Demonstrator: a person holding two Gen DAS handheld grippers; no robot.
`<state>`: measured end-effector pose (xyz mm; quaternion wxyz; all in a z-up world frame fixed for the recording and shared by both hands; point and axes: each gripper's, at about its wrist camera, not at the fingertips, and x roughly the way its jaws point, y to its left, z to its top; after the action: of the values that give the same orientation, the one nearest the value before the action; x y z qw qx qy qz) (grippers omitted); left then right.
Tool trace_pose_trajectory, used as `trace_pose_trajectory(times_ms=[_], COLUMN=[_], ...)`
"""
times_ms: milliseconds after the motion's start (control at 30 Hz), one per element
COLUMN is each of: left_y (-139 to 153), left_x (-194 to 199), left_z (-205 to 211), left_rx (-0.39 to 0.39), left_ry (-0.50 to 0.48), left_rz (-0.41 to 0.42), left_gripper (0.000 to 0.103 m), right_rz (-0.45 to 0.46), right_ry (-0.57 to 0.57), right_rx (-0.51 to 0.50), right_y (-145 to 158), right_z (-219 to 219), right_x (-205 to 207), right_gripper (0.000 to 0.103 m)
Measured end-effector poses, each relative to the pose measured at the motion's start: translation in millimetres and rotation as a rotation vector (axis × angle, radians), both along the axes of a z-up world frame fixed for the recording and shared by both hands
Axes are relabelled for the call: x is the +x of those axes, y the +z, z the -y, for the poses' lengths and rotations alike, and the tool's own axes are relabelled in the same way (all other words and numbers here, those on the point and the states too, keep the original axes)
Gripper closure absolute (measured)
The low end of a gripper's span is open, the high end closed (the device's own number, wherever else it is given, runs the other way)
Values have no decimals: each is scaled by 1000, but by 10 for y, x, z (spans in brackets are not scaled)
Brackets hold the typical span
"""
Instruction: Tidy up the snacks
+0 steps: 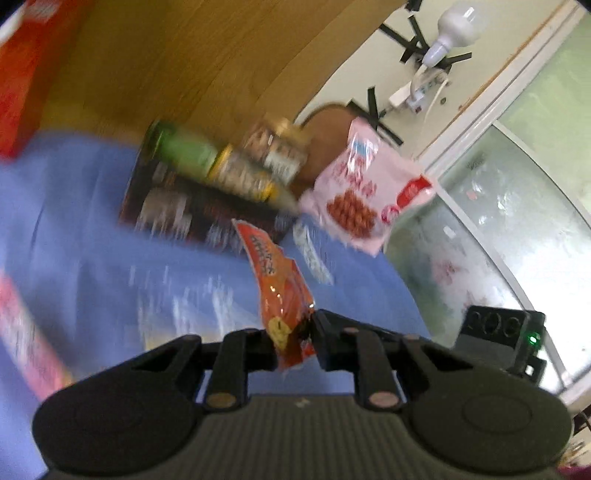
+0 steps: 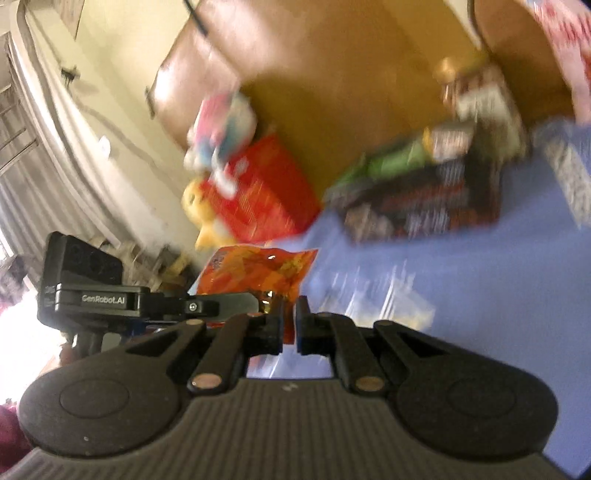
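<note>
An orange snack packet [image 1: 277,291] is pinched at its edges by both the left gripper [image 1: 295,332] and right gripper [image 2: 289,325] — held above the blue-covered counter [image 1: 92,221], pink packet [image 1: 364,192] at 1 o'clock

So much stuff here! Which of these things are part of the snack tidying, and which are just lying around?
Part of the job:
- orange snack packet, pinched by both the left gripper and right gripper
- pink snack bag
- green can
- dark box
- red box

Just lying about:
- light bulb
- yellow plush toy
</note>
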<state>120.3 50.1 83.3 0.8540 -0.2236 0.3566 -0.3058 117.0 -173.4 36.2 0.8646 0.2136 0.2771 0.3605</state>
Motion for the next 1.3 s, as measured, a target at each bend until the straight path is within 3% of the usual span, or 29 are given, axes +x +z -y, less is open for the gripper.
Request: trace_pose_trajectory(times_ms=[233,300,467,500,533,567,600,633,667,733,800,900,1000,1133,1233,1300], left_y=[180,132,-125,-130,-122,-113,-107,-99,-85,-28,59,205,269,92,-167,-295], left_x=[1030,1258,1643,1626,1597,1570,1537,1515,1483,1367,1201,825,329,-300,-645,-793], left_z=[395,508,756,812,852,914,941,971,991,973,871,489,-65,-823,-1257,-1406], left_rx=[39,46,88,126,160,209,247,301,346,415,420,368,319,336,263,215], left_ry=[-5,-6,-1,15,11,19,49,87,125,176,202,261,335,459,514,537], left_rz=[64,66,13,45,85,108,131,150,170,225,265,292,286,161,16,-26], left_gripper=[86,86,82,83,78,65,46,36,29,30,31,31,31,30,31,31], right_rz=[101,104,151,173,200,224,249,274,294,336,381,433,398,249,162,106], right_ry=[-162,-207,-327,-342,-354,-360,-371,-385,-407,-431,-443,-465,-382,-100,130,235], right_rx=[-68,-70,-188,-220,-249,-270,-296,-314,-329,-329,-326,-286,-173,-39,-82,-138], right_y=[110,61,-94,-130,-146,-151,-144,-142,-149,-164,-139,-73,22,52,-38,-122], right_z=[153,205,167,149,127,113,102,94,86,97,112,141,173,-2,-413,-730], right_x=[719,894,1070,1061,1045,1019,1006,980,943,858,769,674,633,580,425,330], right_gripper=[94,94,91,91,92,93,92,88,77,62,62,62,61,53,47,47])
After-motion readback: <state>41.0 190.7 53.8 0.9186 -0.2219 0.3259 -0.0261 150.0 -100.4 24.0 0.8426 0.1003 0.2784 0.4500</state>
